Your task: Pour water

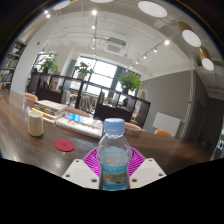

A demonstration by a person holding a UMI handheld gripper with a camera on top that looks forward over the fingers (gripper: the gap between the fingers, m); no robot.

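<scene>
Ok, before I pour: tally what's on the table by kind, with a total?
Water bottle, clear with blue cap, between the gripper fingers: 1
Pale cup, left, farther back: 1
Red coaster, beside the cup: 1
Clear box beyond the bottle: 1
Total: 4

ceiling (120, 25): white, round lights | windows (75, 70): bright | plants (128, 80): on shelf | table (25, 140): wooden
</scene>
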